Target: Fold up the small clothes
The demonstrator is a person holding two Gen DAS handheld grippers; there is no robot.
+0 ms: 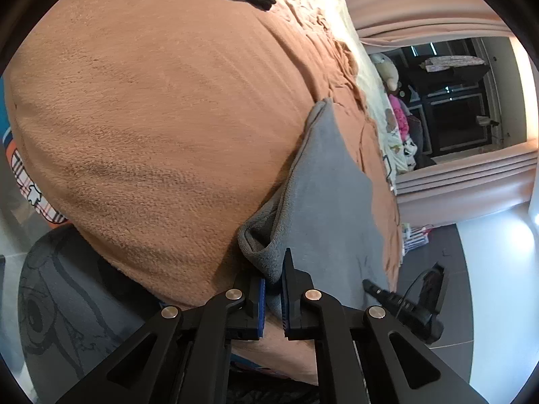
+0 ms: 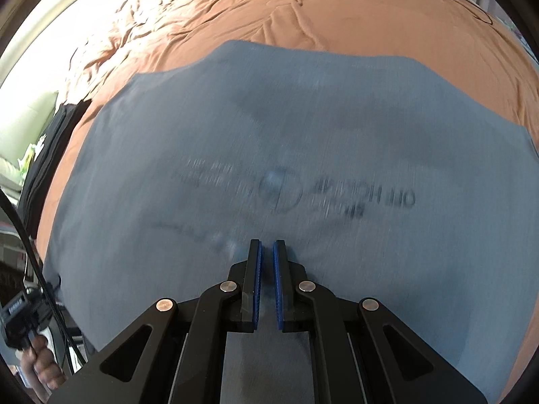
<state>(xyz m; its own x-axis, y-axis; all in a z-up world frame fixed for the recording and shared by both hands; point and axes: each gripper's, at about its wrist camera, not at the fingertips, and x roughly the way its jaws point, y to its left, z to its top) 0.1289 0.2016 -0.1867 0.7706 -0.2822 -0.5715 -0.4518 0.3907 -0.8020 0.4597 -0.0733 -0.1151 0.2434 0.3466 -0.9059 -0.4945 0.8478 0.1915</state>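
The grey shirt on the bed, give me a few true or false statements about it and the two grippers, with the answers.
1. The left gripper pinches an edge of the grey shirt. True.
2. The shirt lies on a white sheet. False: it lies on a brown blanket.
3. The shirt bears dark print. True.
4. The right gripper is spread wide open. False: its fingers are nearly closed over the shirt.

Home bedroom, brown bedspread (image 1: 151, 118), pink curtains (image 1: 421, 0), stuffed toys (image 1: 387, 70)
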